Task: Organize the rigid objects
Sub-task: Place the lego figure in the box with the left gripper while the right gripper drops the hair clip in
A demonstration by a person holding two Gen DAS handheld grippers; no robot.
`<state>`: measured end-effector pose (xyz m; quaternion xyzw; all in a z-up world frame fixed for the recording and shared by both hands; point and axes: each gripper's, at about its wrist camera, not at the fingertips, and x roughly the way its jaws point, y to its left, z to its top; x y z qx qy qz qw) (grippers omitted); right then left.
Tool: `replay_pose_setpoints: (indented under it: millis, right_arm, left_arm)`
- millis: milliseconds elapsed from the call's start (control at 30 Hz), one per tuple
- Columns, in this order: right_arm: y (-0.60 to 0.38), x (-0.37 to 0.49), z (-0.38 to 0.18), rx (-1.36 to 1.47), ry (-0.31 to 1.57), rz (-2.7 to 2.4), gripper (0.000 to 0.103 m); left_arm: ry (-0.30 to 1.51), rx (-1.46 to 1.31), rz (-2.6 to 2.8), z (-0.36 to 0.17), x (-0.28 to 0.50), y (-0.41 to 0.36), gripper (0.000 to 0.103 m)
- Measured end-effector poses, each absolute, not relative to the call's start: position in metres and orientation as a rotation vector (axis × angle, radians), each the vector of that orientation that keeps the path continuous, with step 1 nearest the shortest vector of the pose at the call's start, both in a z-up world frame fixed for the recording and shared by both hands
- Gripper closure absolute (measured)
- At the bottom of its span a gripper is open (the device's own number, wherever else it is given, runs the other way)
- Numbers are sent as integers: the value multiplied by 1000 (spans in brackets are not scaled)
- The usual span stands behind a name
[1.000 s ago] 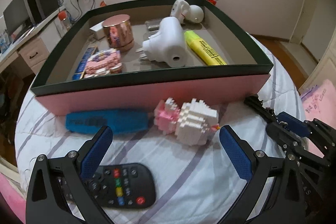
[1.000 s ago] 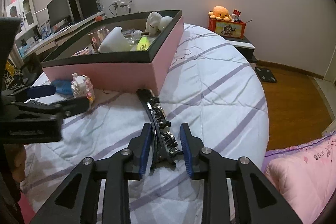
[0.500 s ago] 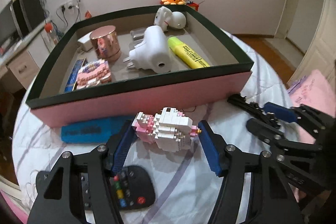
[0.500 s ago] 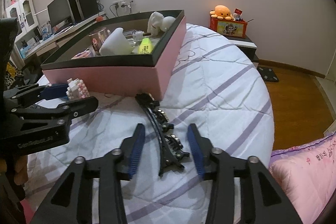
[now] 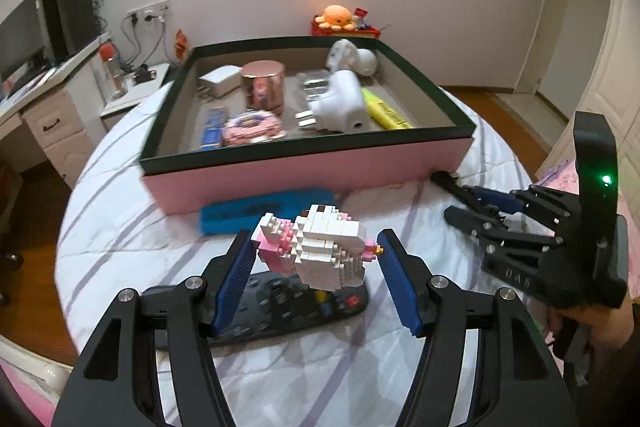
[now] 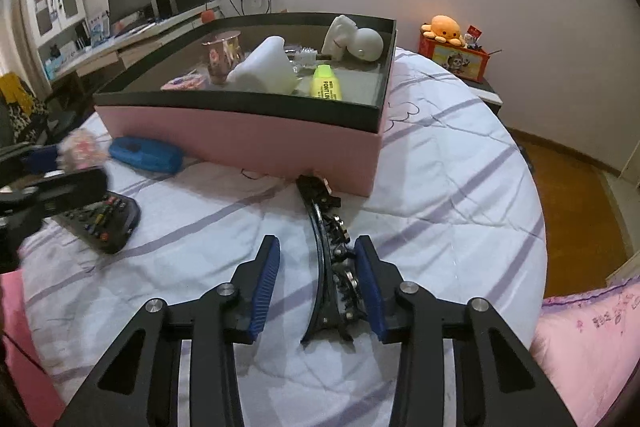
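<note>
Two grippers are busy at once on the striped bedspread (image 6: 440, 163), each with its own thing to go into the pink box (image 5: 304, 167) at the far side. The left gripper (image 5: 316, 275) has its blue pads clamped on the two ends of a pink and white brick figure (image 5: 320, 251), which hangs clear of the bed above a black remote control (image 5: 280, 307); a blue case (image 5: 260, 211) lies just beyond, against the near wall of the box. The right gripper (image 6: 316, 279) straddles a long black hair clip (image 6: 332, 259) that lies on the bedspread with its far end almost at the box's near wall. Its jaws are closing, with the right pad touching the clip and the left pad apart from it, so the clip is between them but not yet pinched. Inside the box already sit a white plug (image 5: 340, 103), a yellow highlighter (image 5: 386, 113), a copper-coloured tin (image 5: 262, 87) and a few smaller items. Judging from this, the step in hand is carrying the brick figure to the box. The next move calls for lifting it higher than the dark rim, moving it far enough over an open patch of the floor, such as the near right corner, and letting go low so the bricks do not break apart. The clip needs a full pinch before it is raised.
</note>
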<state>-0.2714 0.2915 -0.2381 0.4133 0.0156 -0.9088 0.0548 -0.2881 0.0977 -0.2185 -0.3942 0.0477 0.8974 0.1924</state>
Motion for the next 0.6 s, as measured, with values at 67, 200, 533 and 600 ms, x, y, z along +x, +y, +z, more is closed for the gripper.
replay_pose_setpoints:
  millis: [67, 200, 533, 600]
  right_arm:
    - [290, -273, -240, 1245, 59, -2776, 65]
    - [289, -272, -238, 1242, 69, -2784, 84]
    - [291, -259, -222, 1187, -117, -2741, 84]
    - [287, -255, -213, 1157, -108, -2749, 84]
  left_arm:
    - [122, -1102, 2527, -218, -286, 90, 39]
    - [88, -1096, 2550, -217, -283, 75, 39]
    - [45, -1031, 2563, -206, -272, 59, 39]
    - [43, -1016, 2568, -201, -270, 59, 39]
